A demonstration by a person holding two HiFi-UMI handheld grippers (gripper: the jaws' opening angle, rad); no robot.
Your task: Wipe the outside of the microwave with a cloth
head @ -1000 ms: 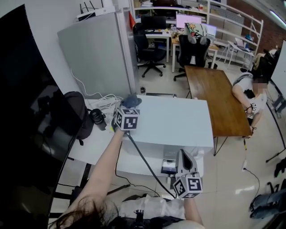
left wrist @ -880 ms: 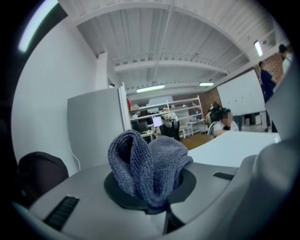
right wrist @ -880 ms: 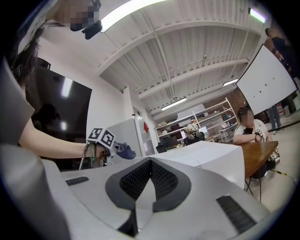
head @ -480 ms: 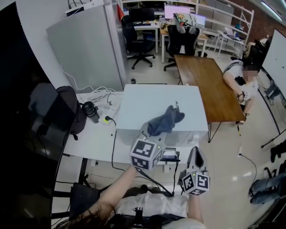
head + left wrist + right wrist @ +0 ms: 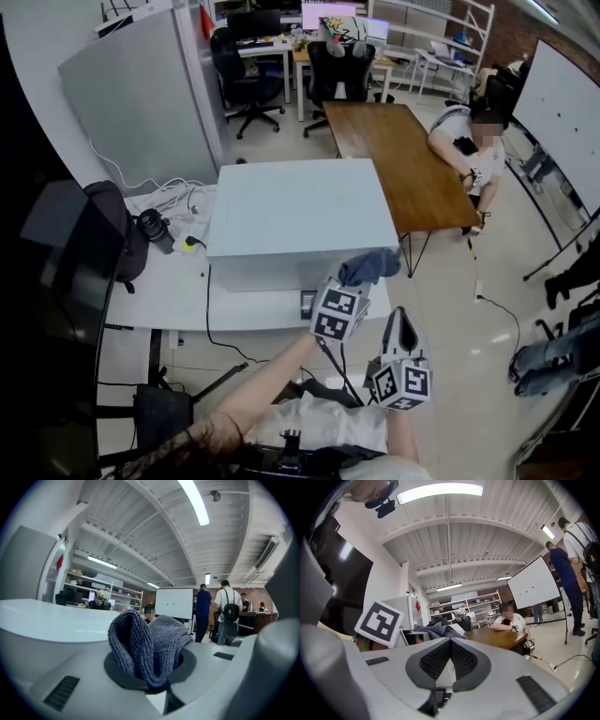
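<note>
As cloth (image 5: pixel 371 266) must rub microwave (image 5: pixel 291 211) corner, L gripper (image 5: pixel 362 281) jaws clamp it; R gripper (image 5: pixel 400 319) jaws together, empty, kept clear.

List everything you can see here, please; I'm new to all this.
microwave: one, white, centre, on a white table
cloth: one, blue-grey, at the microwave's front right edge
wooden table: one, brown, behind right
seated person: one, at the wooden table
office chairs: two, black, far back
bag: one, black, left of the microwave
cabinet: one, grey, back left
left tool: one, grey, shut on the cloth
right tool: one, grey, shut, empty, low by the person's body
</note>
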